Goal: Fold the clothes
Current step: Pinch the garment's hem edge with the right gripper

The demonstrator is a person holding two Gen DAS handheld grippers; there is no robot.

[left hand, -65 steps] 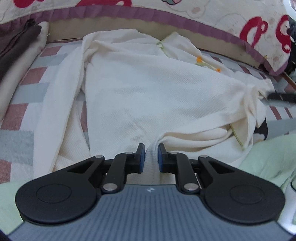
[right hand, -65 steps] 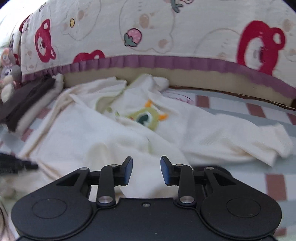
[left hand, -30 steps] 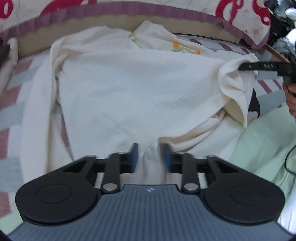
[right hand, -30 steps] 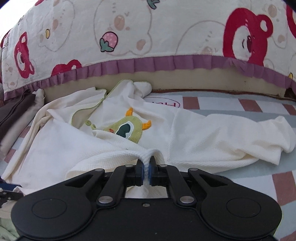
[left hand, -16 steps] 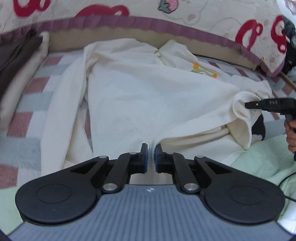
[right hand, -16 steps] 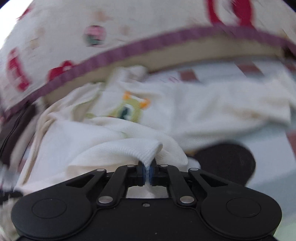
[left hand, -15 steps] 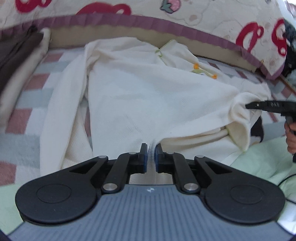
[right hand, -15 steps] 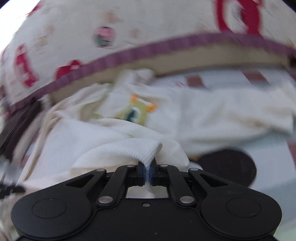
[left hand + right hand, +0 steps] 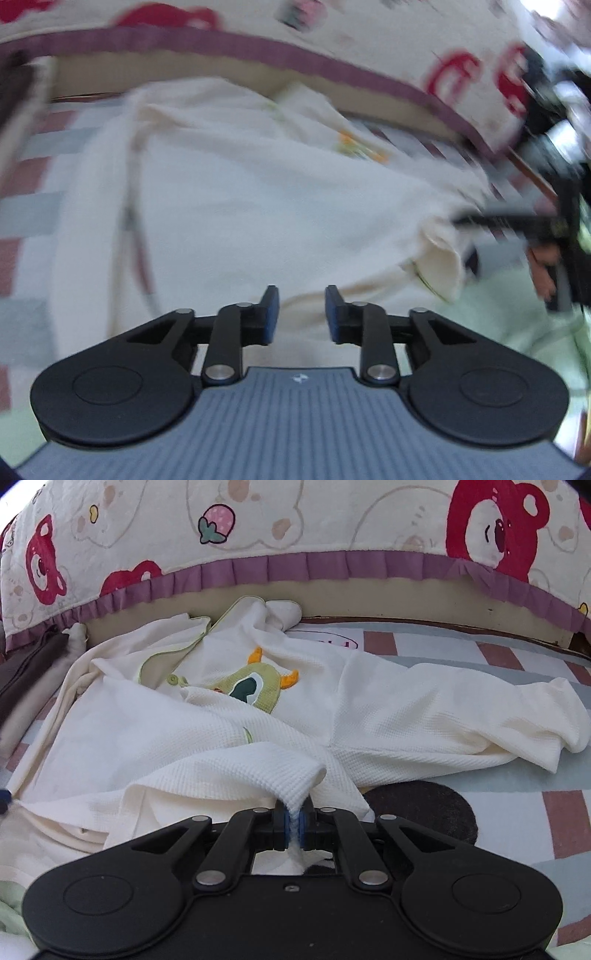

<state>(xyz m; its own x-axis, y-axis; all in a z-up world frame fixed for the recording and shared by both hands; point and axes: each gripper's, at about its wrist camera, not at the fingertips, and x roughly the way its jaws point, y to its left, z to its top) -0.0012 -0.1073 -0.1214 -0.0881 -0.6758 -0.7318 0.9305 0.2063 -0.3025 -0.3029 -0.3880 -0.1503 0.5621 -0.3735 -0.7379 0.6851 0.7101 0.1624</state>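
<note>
Across the pink-and-grey checked bed cover point(image 9: 461, 650) lies the cream waffle-knit garment with a green horned monster patch point(image 9: 207, 734), spread from the far left edge to a sleeve trailing off at the right, below a bear-printed quilt with a purple ruffle point(image 9: 295, 528). On the left side, in a motion-blurred view, the left gripper point(image 9: 301, 314) hovers over the near edge of the cloth, its blue-padded fingers spread apart with nothing between them. Further right, the right gripper point(image 9: 293, 823) has its pads pressed together on a raised fold of the same garment, beside a dark round patch point(image 9: 424, 812) on the cover.
</note>
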